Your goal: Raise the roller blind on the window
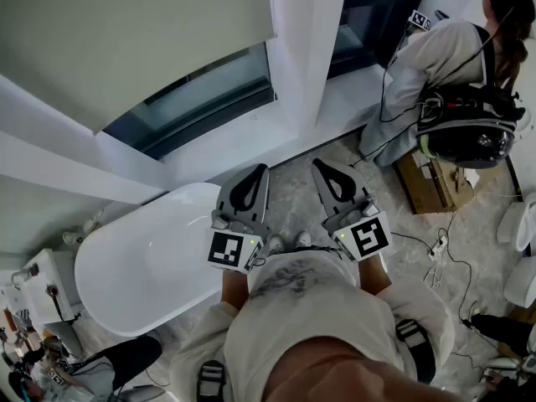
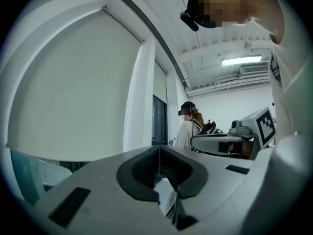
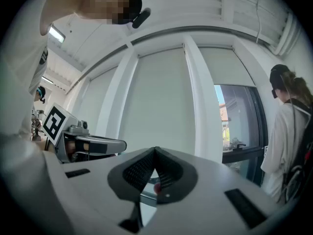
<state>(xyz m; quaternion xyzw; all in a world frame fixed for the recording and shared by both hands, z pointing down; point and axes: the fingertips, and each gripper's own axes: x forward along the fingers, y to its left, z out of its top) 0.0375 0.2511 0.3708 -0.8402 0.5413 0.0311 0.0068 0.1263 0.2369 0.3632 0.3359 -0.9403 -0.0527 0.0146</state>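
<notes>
The pale roller blind (image 1: 126,32) covers most of the left window, leaving a strip of dark glass (image 1: 201,99) bare under its bottom edge. It fills the left gripper view as roller blind (image 2: 73,97) and shows behind the jaws in the right gripper view as roller blind (image 3: 156,102). My left gripper (image 1: 258,170) and right gripper (image 1: 322,164) are held side by side at waist height, pointing toward the sill, well short of the blind. Both the left gripper (image 2: 159,148) and the right gripper (image 3: 155,151) are shut with nothing between the jaws. No pull cord is visible.
A white bathtub (image 1: 142,266) stands below the window, left of my left gripper. A white pillar (image 1: 306,40) splits the windows. Another person (image 1: 452,74) with a backpack crouches at the right, beside a cardboard box (image 1: 427,182). Cables (image 1: 435,245) trail on the floor.
</notes>
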